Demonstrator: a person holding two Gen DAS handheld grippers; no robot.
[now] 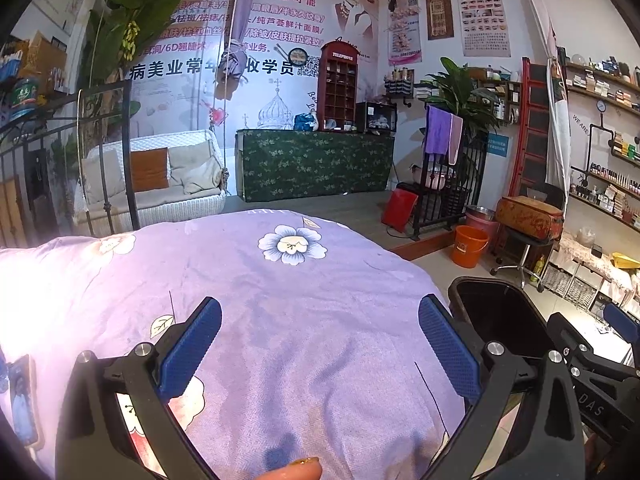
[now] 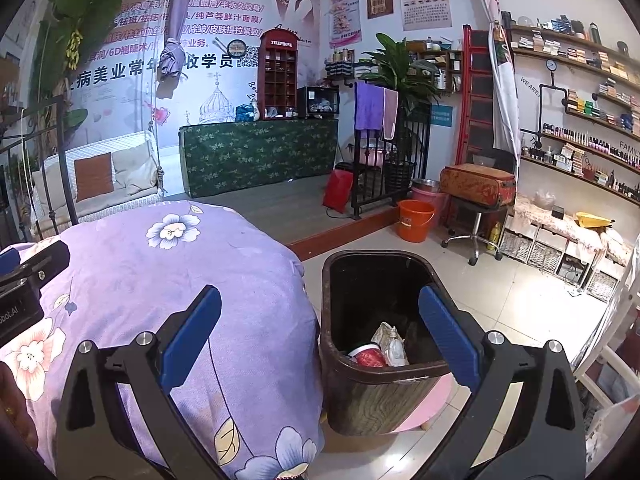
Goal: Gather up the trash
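A dark trash bin (image 2: pixel 384 372) with a wood-grain outside stands on the floor beside the bed. Inside it lie a red cup (image 2: pixel 370 357) and crumpled wrappers (image 2: pixel 390 342). My right gripper (image 2: pixel 320 332) hangs open above the bed's edge and the bin's near rim, nothing between its blue fingers (image 2: pixel 448 336). My left gripper (image 1: pixel 320 348) is open over the purple flowered bedspread (image 1: pixel 280 320), holding nothing. The bin's rim (image 1: pixel 492 292) shows at the right of the left wrist view, with the right gripper's body beside it. No loose trash shows on the bedspread.
An orange bucket (image 2: pixel 416 220) and a pink basin stand on the tiled floor beyond the bin. A stool with a suitcase (image 2: pixel 478 184) is at the right, shelves of bottles behind it. A raised wooden platform, green counter (image 2: pixel 260 156) and white sofa lie ahead.
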